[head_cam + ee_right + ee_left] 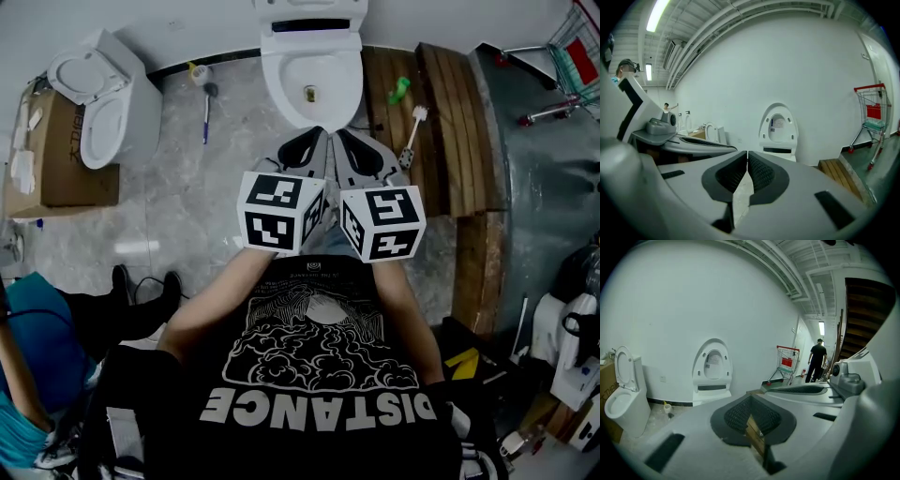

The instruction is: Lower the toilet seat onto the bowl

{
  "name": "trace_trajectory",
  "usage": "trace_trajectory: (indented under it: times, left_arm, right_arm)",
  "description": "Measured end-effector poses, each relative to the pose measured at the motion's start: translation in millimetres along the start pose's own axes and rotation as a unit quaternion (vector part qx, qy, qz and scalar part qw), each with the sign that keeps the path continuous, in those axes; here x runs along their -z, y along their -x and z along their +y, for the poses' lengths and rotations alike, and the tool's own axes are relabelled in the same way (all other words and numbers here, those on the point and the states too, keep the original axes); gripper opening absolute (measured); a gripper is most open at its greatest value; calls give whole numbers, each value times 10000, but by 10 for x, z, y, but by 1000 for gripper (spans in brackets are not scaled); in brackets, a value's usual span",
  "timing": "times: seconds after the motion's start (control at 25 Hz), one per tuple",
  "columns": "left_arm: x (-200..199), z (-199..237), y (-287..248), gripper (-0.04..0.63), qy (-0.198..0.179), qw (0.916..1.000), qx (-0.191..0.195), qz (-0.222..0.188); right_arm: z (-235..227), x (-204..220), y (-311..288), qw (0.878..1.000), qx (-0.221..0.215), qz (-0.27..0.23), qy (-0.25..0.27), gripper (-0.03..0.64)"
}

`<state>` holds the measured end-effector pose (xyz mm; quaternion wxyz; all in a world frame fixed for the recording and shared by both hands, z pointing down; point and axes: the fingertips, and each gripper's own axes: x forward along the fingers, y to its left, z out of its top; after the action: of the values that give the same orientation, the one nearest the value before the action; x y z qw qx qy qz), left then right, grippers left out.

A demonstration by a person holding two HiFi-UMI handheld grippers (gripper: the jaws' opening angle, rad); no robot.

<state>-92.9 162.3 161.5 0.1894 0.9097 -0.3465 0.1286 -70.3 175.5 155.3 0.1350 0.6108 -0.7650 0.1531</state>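
A white toilet [311,80] stands against the far wall, bowl open. Its seat and lid [309,11] are raised upright against the wall; the same raised seat shows in the left gripper view [712,365] and in the right gripper view [778,127]. My left gripper [320,138] and right gripper [340,138] are side by side, just short of the bowl's front rim and touching nothing. Both are shut and empty: the left gripper's [751,400] dark pads meet, and so do the right gripper's [746,154].
A second toilet [98,103] sits by a cardboard box [56,164] at left. A toilet brush [207,112] lies on the floor. A wooden platform [441,122] with a green object [400,89] and a white brush [412,131] flanks the right. A shopping cart [574,52] stands far right.
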Motion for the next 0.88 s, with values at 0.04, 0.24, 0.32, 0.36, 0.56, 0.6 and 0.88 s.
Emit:
trace_trajectory:
  times: [0.04, 0.24, 0.32, 0.36, 0.56, 0.6, 0.88]
  left_arm:
    - [-30, 5, -89, 12, -6, 10000, -19, 11]
    - [-186, 30, -615, 12, 26, 9999, -94, 135]
    - [-260, 36, -826, 12, 31, 9998, -129, 177]
    - [-298, 35, -925, 12, 35, 9997, -149, 197]
    - [-458, 18, -1408, 12, 25, 9992, -295, 274]
    - [-480, 11, -1508, 12, 13, 9990, -320, 300]
    - [-642, 47, -1944, 12, -58, 9974, -603, 382]
  right_arm:
    - [-78, -19, -47, 10000, -9, 10, 27, 20]
    - [-550, -122, -329, 9999, -84, 81, -36, 20]
    - [-743, -168, -440, 9998, -120, 114, -64, 20]
    - [-836, -188, -489, 9998, -143, 131, -77, 20]
    - [-1283, -277, -718, 9993, -292, 183, -133, 20]
    - [-1371, -292, -762, 9992, -326, 190, -143, 20]
    - [-1776, -399, -1014, 9976, -631, 218, -157, 20]
